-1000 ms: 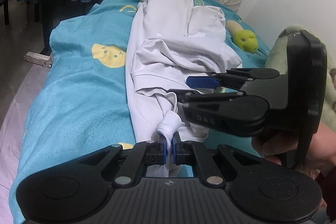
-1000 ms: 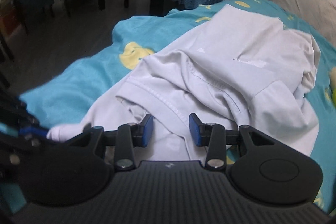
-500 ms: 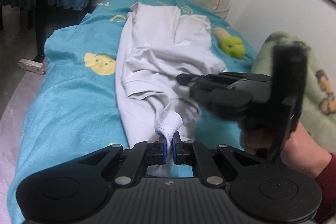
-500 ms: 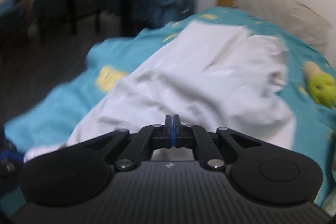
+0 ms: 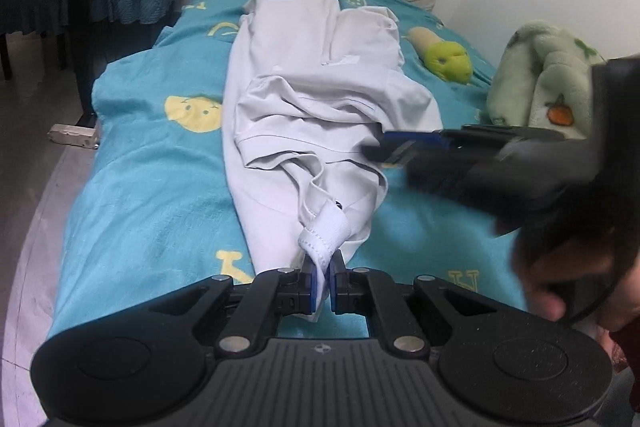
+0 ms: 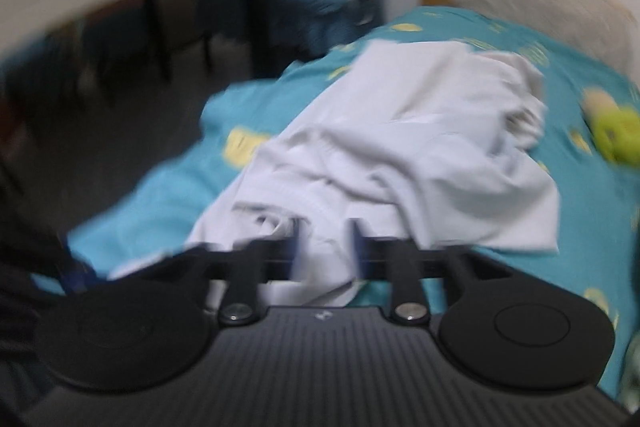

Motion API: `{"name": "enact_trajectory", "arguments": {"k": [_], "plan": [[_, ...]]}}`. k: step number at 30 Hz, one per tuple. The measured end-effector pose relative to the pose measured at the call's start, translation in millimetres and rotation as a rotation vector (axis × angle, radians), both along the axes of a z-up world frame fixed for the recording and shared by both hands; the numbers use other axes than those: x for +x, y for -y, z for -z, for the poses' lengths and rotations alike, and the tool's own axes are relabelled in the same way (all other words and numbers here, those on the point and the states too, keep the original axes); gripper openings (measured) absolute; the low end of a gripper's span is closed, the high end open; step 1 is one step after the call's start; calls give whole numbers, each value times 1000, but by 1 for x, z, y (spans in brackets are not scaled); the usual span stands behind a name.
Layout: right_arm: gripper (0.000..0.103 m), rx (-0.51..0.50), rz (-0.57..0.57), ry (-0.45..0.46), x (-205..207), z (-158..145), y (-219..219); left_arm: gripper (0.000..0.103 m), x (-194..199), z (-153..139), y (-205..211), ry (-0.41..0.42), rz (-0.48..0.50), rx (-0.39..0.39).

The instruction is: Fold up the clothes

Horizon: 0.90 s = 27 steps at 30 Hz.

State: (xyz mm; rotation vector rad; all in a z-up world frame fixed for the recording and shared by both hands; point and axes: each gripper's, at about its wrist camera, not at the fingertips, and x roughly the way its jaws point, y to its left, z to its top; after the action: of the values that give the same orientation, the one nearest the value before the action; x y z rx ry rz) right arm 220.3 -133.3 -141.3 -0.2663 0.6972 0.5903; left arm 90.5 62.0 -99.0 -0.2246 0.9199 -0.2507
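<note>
We have the pale garment [image 5: 320,115] lying rumpled along the middle of the bed [image 5: 152,187], on the turquoise cover, its near end bunched toward us. Our left tongs [image 5: 324,283] are clamped tight on a white ribbed cuff [image 5: 326,227] at that near end, so one corner is already secured.

Our right tongs [image 6: 324,247] hover over the crumpled near folds and their jaws are opening; cloth shows in the gap between them, but the right wrist view is smeared, so we judge rather than see that the pads are not pressing on it. In the left wrist view the right tongs [image 5: 394,151] sit off the garment's right edge, beside the bunched hem.

To do this step well, we should pick a single layer at a true edge or corner, not a fistful of the heap. We want the right jaws set low and across the hem before closing, level with the cuff the left holds. Then both hands can draw apart and spread the cloth flat before any fold. Keep the left grip steady, and steer clear of the green plush toy [image 5: 446,61] and the folded blanket [image 5: 548,75].
</note>
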Motion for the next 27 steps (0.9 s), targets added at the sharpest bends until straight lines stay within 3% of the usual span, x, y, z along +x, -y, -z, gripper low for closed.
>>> {"name": "enact_trajectory", "arguments": {"k": [2,7,9,12,16,17,19,20,23,27], "plan": [[60,-77,-42,27,-1,14,-16,7,3,2,-5,-18,-21,-17],[59,-113,-11,100,10,25,-22,7,11,9,-12,-58,-45,-50],[54,-121,4,124,16,27,-22,7,14,12,-13,-73,-43,-56],[44,-173,-63,90,20,36,-29,7,18,16,-13,-94,-38,-63],[44,-185,-100,118,21,39,-37,7,22,19,-12,-102,-24,-73],[39,-188,-101,125,22,41,-42,7,23,20,-12,-104,-20,-78],[17,-186,-100,139,22,46,-51,7,25,22,-13,-105,-12,-93],[13,-191,-92,161,22,47,-55,7,26,24,-13,-103,-7,-103],[7,-128,-44,172,26,37,-55,7,26,24,-17,-79,-5,-151],[7,-9,98,224,30,-2,-29,6,23,15,-23,2,-23,-193]]}}
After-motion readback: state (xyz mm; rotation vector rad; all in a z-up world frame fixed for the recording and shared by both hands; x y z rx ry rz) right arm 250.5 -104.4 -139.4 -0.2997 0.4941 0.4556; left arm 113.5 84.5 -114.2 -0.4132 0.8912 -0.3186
